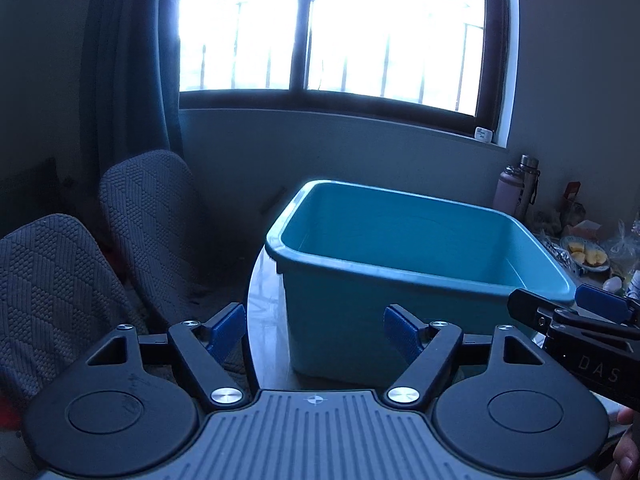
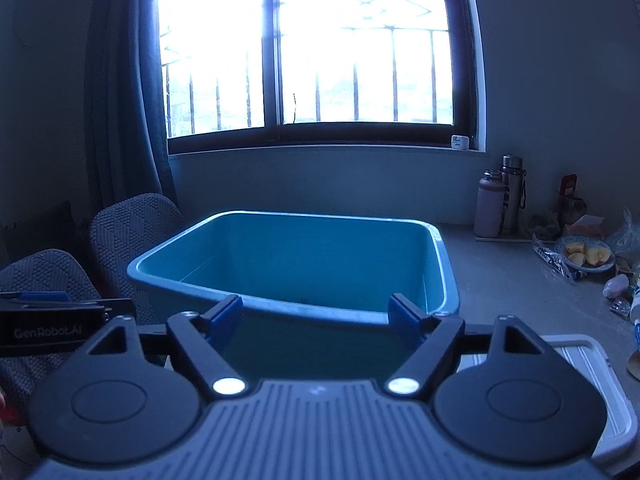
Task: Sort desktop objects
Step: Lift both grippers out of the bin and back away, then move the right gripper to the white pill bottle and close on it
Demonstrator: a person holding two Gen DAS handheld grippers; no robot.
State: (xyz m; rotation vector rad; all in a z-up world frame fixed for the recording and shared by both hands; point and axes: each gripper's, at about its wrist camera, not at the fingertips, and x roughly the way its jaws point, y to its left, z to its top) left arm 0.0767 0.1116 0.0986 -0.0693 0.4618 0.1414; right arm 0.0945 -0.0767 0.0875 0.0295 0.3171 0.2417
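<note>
A teal plastic tub point(image 1: 400, 292) stands on the table straight ahead; it also shows in the right wrist view point(image 2: 304, 264), and what shows of its inside looks empty. My left gripper point(image 1: 314, 330) is open and empty, just short of the tub's near left corner. My right gripper point(image 2: 316, 314) is open and empty, held at the tub's near rim. The right gripper also shows in the left wrist view point(image 1: 560, 308) at the far right. The left gripper's side shows at the left edge of the right wrist view point(image 2: 60, 316).
Two grey padded chairs point(image 1: 80, 264) stand left of the table. Two bottles point(image 2: 500, 200), a plate of cut fruit point(image 2: 584, 258) and wrapped clutter sit at the back right. A white lidded box point(image 2: 592, 364) lies under my right gripper. A window is behind.
</note>
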